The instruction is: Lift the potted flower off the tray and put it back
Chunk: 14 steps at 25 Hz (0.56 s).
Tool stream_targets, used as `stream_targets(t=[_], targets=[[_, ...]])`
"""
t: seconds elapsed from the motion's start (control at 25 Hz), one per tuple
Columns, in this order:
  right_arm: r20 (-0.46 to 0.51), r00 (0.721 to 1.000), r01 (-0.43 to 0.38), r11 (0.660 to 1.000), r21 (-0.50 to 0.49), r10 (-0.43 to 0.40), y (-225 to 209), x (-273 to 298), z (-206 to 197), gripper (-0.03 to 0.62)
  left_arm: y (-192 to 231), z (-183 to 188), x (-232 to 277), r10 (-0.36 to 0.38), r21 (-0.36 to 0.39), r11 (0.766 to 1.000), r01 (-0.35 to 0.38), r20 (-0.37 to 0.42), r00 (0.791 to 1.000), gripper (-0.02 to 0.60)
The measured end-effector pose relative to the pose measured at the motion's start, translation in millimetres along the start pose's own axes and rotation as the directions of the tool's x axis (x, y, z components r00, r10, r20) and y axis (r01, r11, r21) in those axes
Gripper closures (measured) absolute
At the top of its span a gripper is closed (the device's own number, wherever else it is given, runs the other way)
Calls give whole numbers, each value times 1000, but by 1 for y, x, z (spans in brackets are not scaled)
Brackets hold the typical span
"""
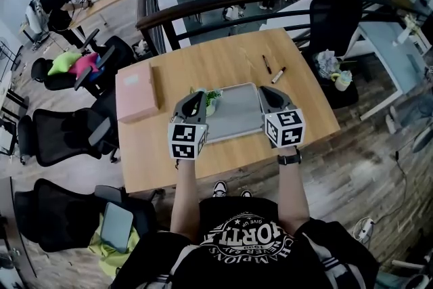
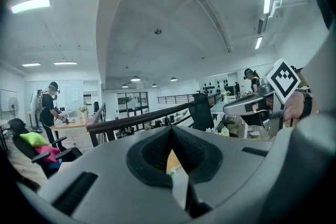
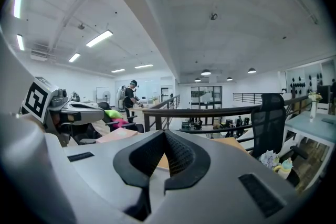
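Now | both my jaws closed, gripping nothing | potted flower (image 1: pixel 212 98) half hidden behind my left gripper (image 1: pixel 197 97) | tray (image 1: pixel 233 112) edges covered, right gripper (image 1: pixel 265 91) overlapping.

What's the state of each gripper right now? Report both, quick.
Left gripper: shut, nothing between its jaws.
Right gripper: shut, nothing between its jaws.
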State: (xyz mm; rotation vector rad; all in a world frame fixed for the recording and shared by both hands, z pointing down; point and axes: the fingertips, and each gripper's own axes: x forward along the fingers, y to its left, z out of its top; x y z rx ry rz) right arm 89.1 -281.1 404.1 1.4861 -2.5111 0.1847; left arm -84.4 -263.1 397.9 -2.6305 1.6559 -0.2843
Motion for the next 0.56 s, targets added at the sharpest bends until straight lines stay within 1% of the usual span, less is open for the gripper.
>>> stream_targets(t=[0.4,0.56], targets=[[-3,1000,-19,1000,4,19,-2,1,-6,576,-2,-15,2,-2,-6,1000,2,-35,999,561],[-18,995,-97,994,-52,96,-3,17,-1,576,16,-22,5,17,0,1000,-17,-55,998,561]])
